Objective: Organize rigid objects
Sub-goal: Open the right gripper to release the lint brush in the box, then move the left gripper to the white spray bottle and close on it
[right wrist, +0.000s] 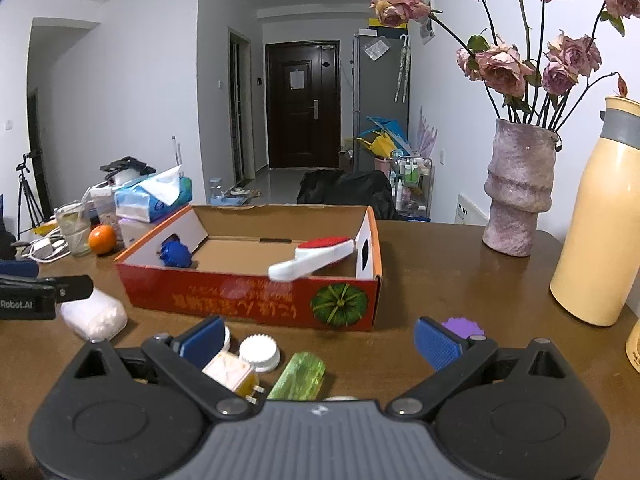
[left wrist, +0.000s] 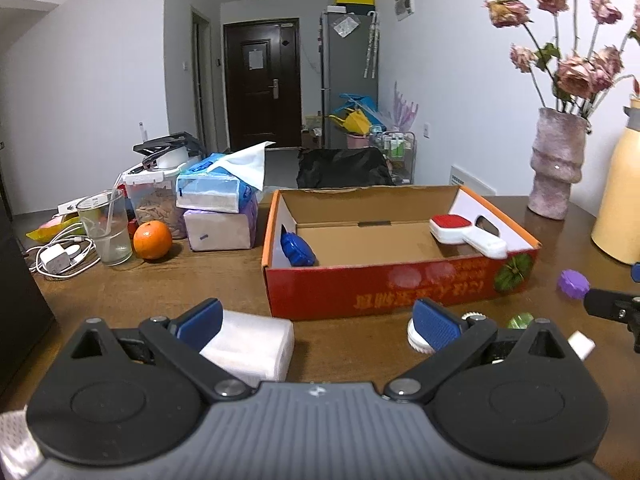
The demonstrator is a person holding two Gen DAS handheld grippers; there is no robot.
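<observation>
Green block (right wrist: 298, 376) shows whole only from the right gripper (right wrist: 318, 340); both grippers' fingers apart

Red cardboard box (left wrist: 400, 284) with orange print and a green pumpkin picture at frame centre, blue toy (left wrist: 297, 249) and white brush with red pad (left wrist: 466, 232) inside, purple cap (left wrist: 573, 283) right, orange fruit (left wrist: 152, 240) left, mottled pink vase (left wrist: 555, 164), pale yellow flask (right wrist: 596, 216), blue-padded black grippers.

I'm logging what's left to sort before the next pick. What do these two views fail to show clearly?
- White block, left wrist: near end behind a finger.
- Plug cube, right wrist: partly behind the linkage.
- Box print: upside down, blurred.
- Blue toy, left wrist: partly behind the box wall.
</observation>
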